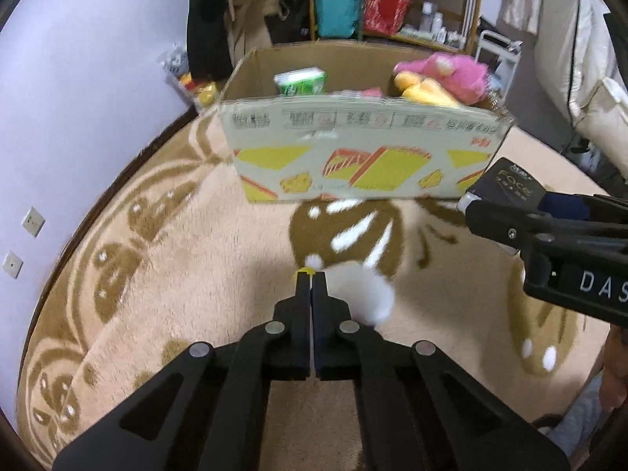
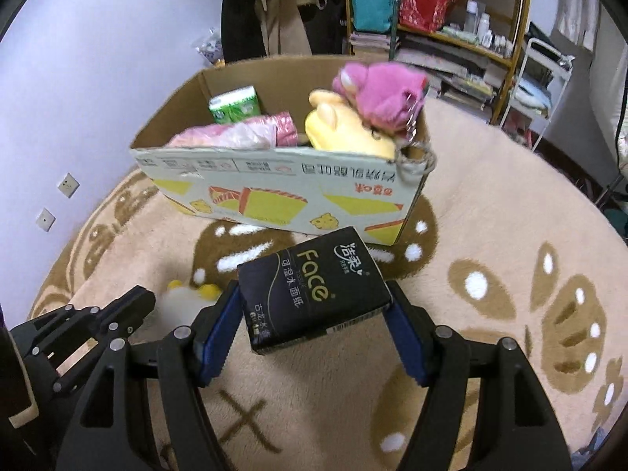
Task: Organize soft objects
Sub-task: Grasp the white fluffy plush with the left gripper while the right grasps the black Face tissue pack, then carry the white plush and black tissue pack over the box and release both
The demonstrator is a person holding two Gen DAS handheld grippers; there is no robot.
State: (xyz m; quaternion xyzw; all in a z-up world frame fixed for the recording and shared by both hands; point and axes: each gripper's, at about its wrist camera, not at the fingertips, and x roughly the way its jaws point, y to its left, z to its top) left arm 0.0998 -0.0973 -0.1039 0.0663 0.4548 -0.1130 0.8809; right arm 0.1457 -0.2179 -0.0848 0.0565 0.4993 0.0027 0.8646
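Left wrist view: the left gripper (image 1: 313, 280) has its jaws pressed fully together, pinching something yellow at the tips. A white plush (image 1: 363, 294) hangs just right of the jaws; whether the yellow bit belongs to it is unclear. Ahead of the jaws, across the rug (image 1: 176, 259), stands the box (image 1: 365, 149), with a pink plush (image 1: 451, 72), a yellow plush (image 1: 422, 90) and a green pack (image 1: 300, 80) inside.

Right wrist view: the right gripper (image 2: 314, 306) is about half open, its blue pads (image 2: 221, 333) clamping a black tissue pack (image 2: 314, 290) by the sides. The box lies just beyond the pack. The white plush sits left of the jaws.
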